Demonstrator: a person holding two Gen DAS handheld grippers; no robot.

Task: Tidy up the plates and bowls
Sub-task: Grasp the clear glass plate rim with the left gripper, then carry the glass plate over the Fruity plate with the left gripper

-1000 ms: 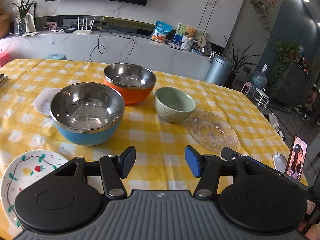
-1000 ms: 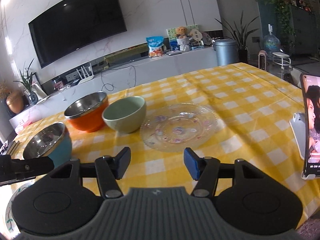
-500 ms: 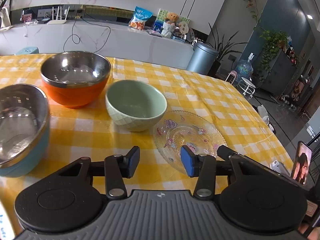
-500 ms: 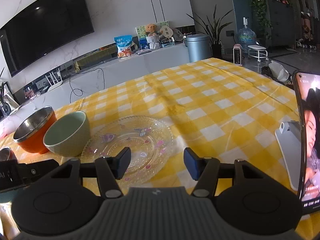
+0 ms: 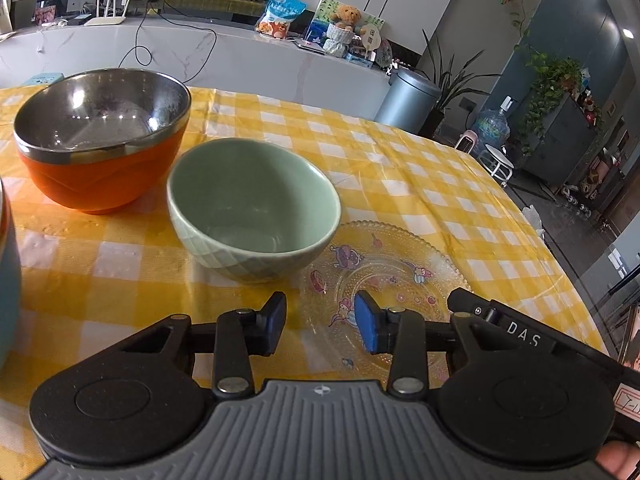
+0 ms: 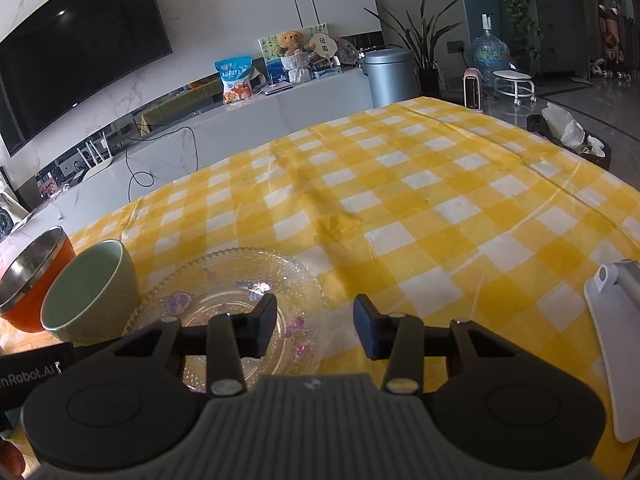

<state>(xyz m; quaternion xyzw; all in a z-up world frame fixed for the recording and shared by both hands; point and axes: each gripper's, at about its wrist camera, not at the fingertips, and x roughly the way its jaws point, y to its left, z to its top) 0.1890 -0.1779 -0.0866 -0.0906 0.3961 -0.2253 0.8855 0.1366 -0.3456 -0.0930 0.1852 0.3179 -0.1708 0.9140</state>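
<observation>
A clear glass plate (image 5: pixel 384 276) with cartoon prints lies on the yellow checked tablecloth (image 5: pixel 400 168). My left gripper (image 5: pixel 320 322) is open and empty, low over the plate's near left edge. A green ceramic bowl (image 5: pixel 252 208) stands just beyond it, with an orange steel-lined bowl (image 5: pixel 100 140) further left. My right gripper (image 6: pixel 314 326) is open and empty over the near right edge of the same plate (image 6: pixel 224 292). The green bowl (image 6: pixel 88 288) and the orange bowl (image 6: pixel 32 280) show at its left.
The edge of a blue bowl (image 5: pixel 6 272) shows at the far left. A white phone stand (image 6: pixel 616 320) stands at the right of the table. A grey bin (image 5: pixel 408 98) and a white cabinet (image 5: pixel 200 56) lie beyond the table's far edge.
Both grippers have moved right and closer to the glass plate. The blue bowl and the painted plate have slid out of the left view. The left jaws have narrowed a little.
</observation>
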